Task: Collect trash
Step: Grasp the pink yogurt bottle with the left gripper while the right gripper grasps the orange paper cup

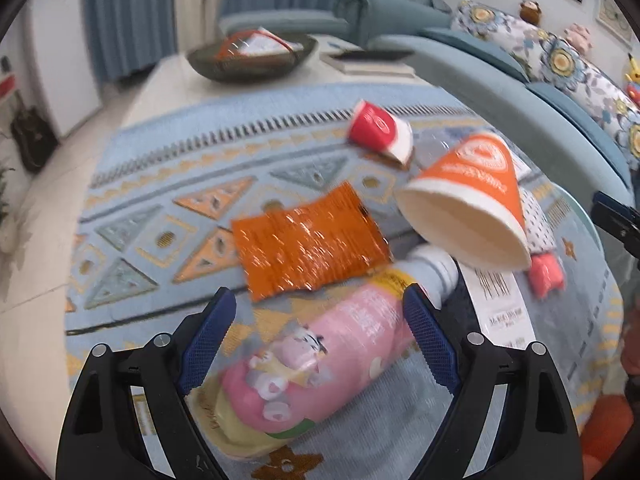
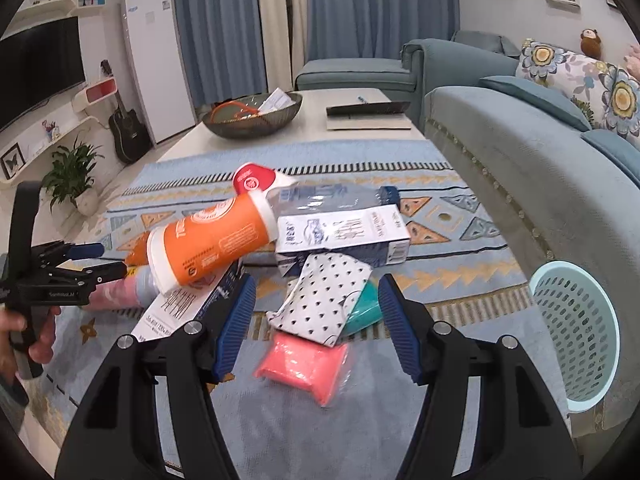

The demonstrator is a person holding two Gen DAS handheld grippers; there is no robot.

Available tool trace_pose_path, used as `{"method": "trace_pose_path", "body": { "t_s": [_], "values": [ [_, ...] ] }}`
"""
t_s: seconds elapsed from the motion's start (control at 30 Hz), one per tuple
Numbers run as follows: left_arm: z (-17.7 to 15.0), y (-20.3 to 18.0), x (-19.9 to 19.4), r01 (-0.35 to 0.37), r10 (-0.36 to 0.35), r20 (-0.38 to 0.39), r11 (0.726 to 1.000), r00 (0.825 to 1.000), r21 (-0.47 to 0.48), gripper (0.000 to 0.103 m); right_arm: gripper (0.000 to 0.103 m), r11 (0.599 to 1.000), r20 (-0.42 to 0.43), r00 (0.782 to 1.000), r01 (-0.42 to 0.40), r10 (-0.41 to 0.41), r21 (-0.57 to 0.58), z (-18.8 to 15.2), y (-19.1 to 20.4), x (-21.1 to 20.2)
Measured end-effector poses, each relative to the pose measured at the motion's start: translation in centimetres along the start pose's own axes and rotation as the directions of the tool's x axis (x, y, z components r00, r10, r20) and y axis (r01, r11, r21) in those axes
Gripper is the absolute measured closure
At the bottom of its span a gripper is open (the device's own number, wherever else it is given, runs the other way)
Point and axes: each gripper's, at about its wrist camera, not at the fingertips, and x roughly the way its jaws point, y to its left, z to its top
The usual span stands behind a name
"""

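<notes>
A pile of trash lies on the patterned rug. My left gripper is open, its jaws on either side of a pink bottle lying on the rug. Beyond it lie an orange wrapper, an orange paper cup on its side and a red cup. My right gripper is open around a dotted paper cup and above a pink packet. The orange cup, a white carton and a clear bottle lie beyond. The left gripper shows at the left.
A light blue mesh waste basket lies on its side against the blue sofa at the right. A low table with a dark bowl stands beyond the rug. A guitar and a plant are at the far left.
</notes>
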Motion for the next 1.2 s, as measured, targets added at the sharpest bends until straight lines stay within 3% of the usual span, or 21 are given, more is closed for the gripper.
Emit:
{"method": "trace_pose_path", "body": {
  "t_s": [0.07,0.2,0.33,0.47,0.63,0.97,1.0,1.07,1.2],
  "values": [
    [-0.3,-0.4,0.1,0.046,-0.045,-0.031,0.999,0.998,0.019,0.02,0.043,1.0,-0.004,1.0,-0.017,0.017,-0.008,0.3,0.5,0.2],
    [-1.5,-2.1,0.0,0.028,-0.02,-0.088,0.996,0.996,0.089,0.02,0.043,0.995,-0.023,0.995,-0.095,0.096,0.036,1.7,1.3,1.0],
    [-2.8,-3.5,0.0,0.031,-0.02,-0.094,0.993,0.995,0.116,0.021,0.024,0.976,-0.059,0.982,-0.172,0.181,0.133,3.3,2.2,3.3],
    [-3.1,-4.1,0.2,0.052,-0.043,-0.082,0.992,0.996,0.115,0.021,0.024,0.936,-0.112,0.957,-0.232,0.269,0.265,4.4,2.6,6.5],
    [-3.3,-4.5,0.4,0.026,-0.017,-0.07,0.991,0.997,0.131,0.021,0.024,0.874,-0.142,0.93,-0.255,0.339,0.415,4.5,2.3,9.9],
    [-3.5,-4.4,1.0,0.005,-0.001,-0.039,0.995,0.999,0.102,0.031,0.024,0.831,-0.166,0.902,-0.279,0.4,0.482,4.6,3.1,13.2],
    [-3.5,-4.4,1.2,0.002,0.002,-0.041,0.996,0.999,0.095,0.034,0.025,0.826,-0.167,0.897,-0.286,0.409,0.486,4.6,3.2,13.5],
    [-3.5,-4.3,1.5,-0.008,0.013,-0.057,0.997,0.998,0.079,0.043,0.037,0.826,-0.17,0.895,-0.288,0.413,0.485,4.4,3.3,13.7],
    [-3.7,-4.4,1.8,-0.013,0.017,-0.07,0.998,0.997,0.053,0.051,0.051,0.804,-0.134,0.884,-0.333,0.448,0.493,4.1,2.8,13.1]
  ]
}}
